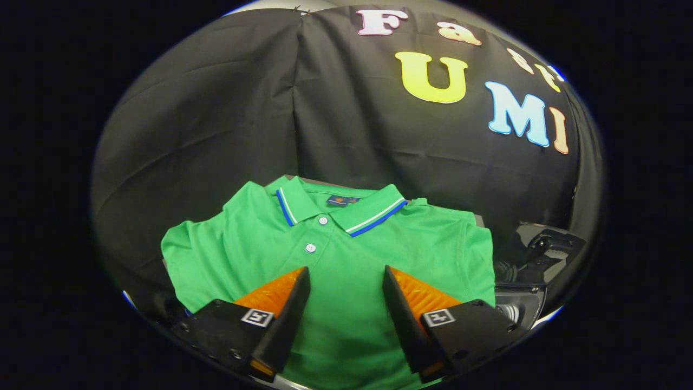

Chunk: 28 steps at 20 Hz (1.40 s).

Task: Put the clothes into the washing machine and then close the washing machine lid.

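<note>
The task looks barely begun: the gripper [346, 279] hangs released, fingers spread above the green shirt [335, 254], which lies flat at 12 o'clock, ungrasped, with loading and lid-closing left.

Black cloth wall [216, 124] takes the whole upper half of the frame, and a vertical fold [296, 97] runs down left of centre. At lower right sits a dark, angular piece of hardware [547, 246], too shadowed to identify.
</note>
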Motion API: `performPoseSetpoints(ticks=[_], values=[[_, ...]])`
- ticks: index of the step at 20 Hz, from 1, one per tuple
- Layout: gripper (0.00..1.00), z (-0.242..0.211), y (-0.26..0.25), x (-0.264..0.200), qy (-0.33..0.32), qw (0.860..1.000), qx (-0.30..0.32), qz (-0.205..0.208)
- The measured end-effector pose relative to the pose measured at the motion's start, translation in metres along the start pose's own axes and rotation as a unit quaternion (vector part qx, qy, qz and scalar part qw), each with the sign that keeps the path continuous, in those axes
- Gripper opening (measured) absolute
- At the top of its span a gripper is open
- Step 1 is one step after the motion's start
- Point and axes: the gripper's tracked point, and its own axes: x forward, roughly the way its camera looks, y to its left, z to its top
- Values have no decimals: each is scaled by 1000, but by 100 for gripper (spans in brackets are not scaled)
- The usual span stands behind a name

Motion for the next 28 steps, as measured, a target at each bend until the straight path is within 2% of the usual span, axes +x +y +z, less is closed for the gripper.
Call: performPoseSetpoints(ticks=[3, 5, 6, 10, 19, 28], values=[[22, -2, -1, -3, -19, 999, 45, 3], [20, -3, -3, -1, -5, 998, 62, 10], [2, -4, -1, -8, 6, 997, 77, 16], [1, 1, 0, -9, 6, 996, 83, 29], [1, 41, -1, -49, -60, 990, 106, 73], [0, 89, -21, -85, -122, 985, 100, 76]])
